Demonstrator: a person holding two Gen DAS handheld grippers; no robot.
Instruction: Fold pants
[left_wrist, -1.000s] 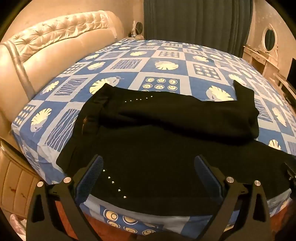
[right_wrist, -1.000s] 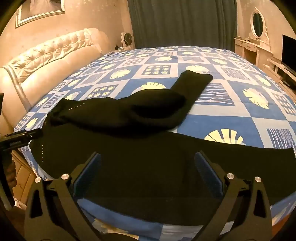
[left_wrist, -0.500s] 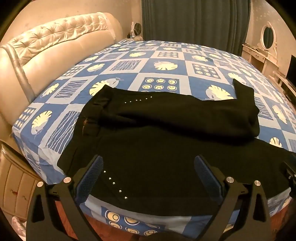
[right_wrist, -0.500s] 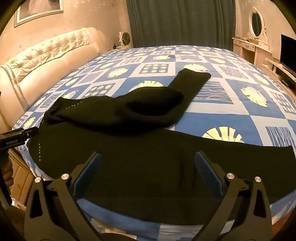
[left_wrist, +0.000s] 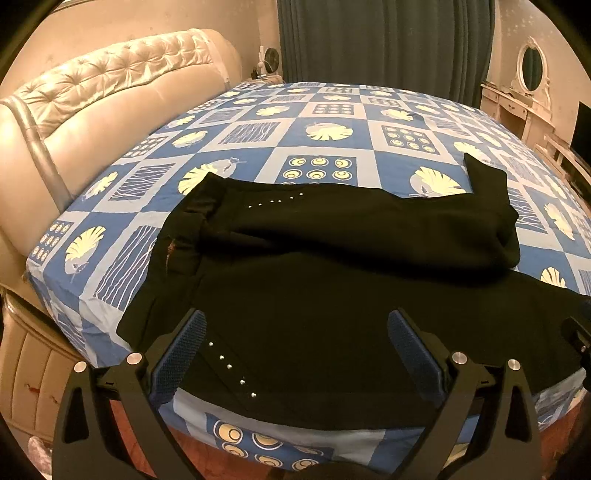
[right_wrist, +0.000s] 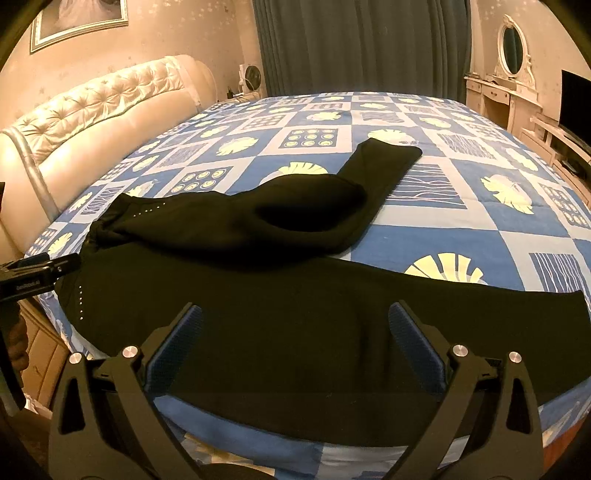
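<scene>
Fingers first: my left fingers (left_wrist: 295, 347) and right fingers (right_wrist: 295, 347) both hang spread wide and hold nothing, just above the near leg of the black pants (right_wrist: 295, 314). That leg runs sideways along the edge of the bed (right_wrist: 461, 206). Waistband lies nearer my left hand, cuff off to my right. Beyond, the far leg is bunched crookedly.

Ahead of my left gripper (left_wrist: 295, 354), with its blue ribbed pads on black fingers, lie the black pants (left_wrist: 332, 295) dotted with small silver studs. Under them the bedsheet (left_wrist: 325, 110) is a check of deep blue and pale blue squares with cream leaves, ringed dots and white wavy lines. Beyond, a cream tufted headboard (left_wrist: 110, 85) and dark teal curtains (right_wrist: 362, 44).
</scene>
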